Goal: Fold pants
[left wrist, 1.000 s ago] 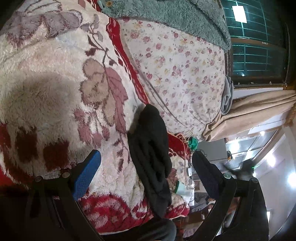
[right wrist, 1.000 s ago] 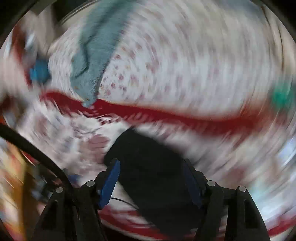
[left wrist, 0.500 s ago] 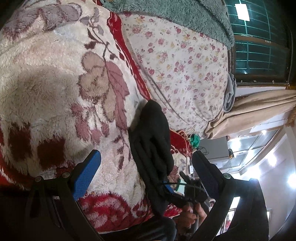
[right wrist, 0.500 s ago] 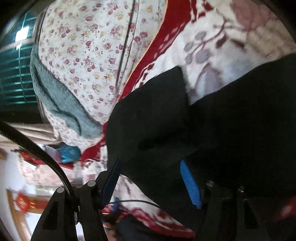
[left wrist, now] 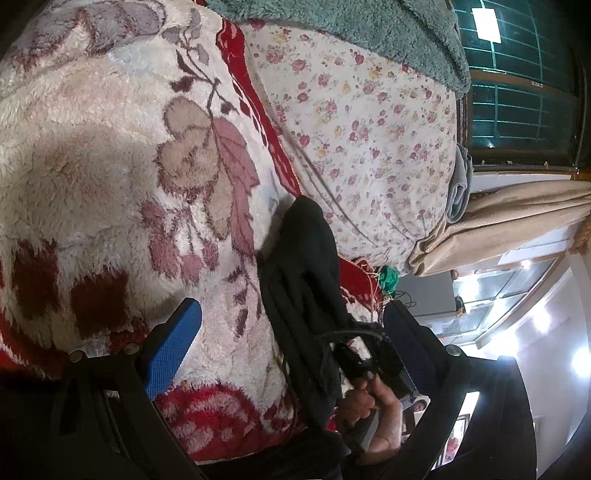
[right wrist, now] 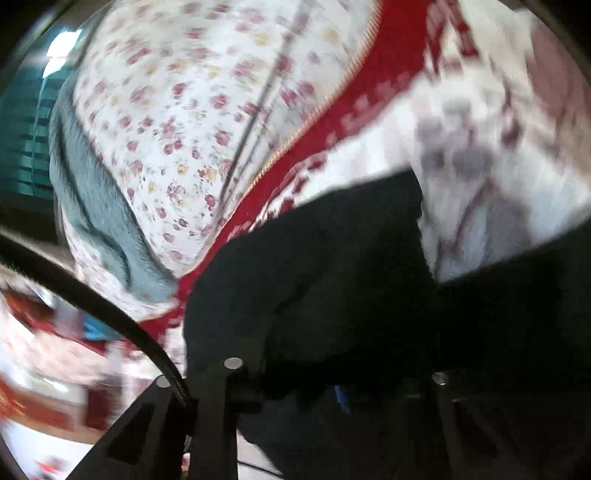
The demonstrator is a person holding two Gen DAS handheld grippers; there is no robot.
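The black pants (left wrist: 306, 280) lie bunched in a long strip on the fluffy flowered blanket (left wrist: 110, 166). My left gripper (left wrist: 291, 339) stands open just short of the strip, blue pad (left wrist: 173, 343) to its left, holding nothing. A hand (left wrist: 373, 410) holds my right gripper (left wrist: 364, 354) at the strip's near right edge. In the right wrist view the pants (right wrist: 332, 277) fill the lower half. The right gripper (right wrist: 332, 373) is closing, its fingers sunk in the black cloth, which fills the gap between them. Only a sliver of blue pad (right wrist: 341, 398) shows.
A rose-print quilt (left wrist: 362, 129) is piled behind the pants with a grey-green fleece (left wrist: 351, 33) on top. A red blanket border (left wrist: 258, 110) runs between. A beige curtain (left wrist: 498, 218) and a barred window (left wrist: 517, 92) are at the right.
The right gripper came down onto the near edge of the pants and its jaws narrowed from wide apart onto the cloth. The left gripper stayed where it was, open.
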